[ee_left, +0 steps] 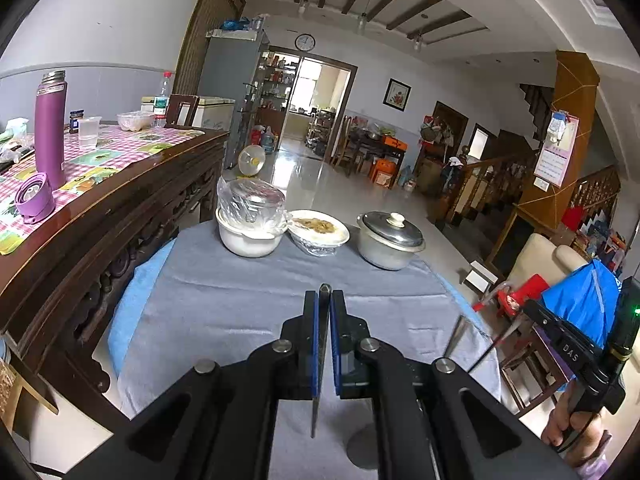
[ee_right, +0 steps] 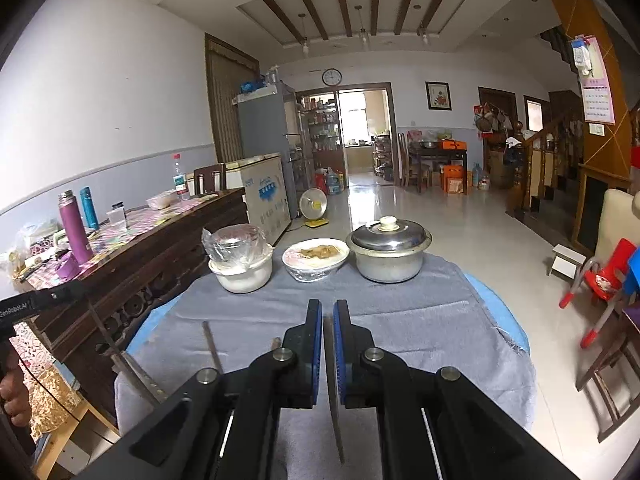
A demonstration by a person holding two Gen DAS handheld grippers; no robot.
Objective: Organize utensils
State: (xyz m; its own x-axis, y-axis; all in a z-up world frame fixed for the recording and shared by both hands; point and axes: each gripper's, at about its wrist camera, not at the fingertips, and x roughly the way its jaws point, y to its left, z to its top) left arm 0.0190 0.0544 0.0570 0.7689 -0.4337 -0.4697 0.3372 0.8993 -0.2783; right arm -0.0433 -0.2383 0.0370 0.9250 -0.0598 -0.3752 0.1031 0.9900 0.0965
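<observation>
On the long wooden sideboard at nine o'clock I count two flasks, one purple and one teal, plus one clear water bottle with a red cap. Ahead, at twelve o'clock, three vessels line the far edge of the grey cloth: one white pot with a plastic-wrapped dish on top, one wrapped bowl of food, and one metal pot under its lid. Nearer, the left gripper is clamped tight on one thin metal utensil, seen edge-on between the blue pads, its tip poking past them. At about seven o'clock in the right camera's view, two more slim utensils show beside that gripper, one of them blurred. The right gripper likewise pinches one flat metal utensil over the cloth.
</observation>
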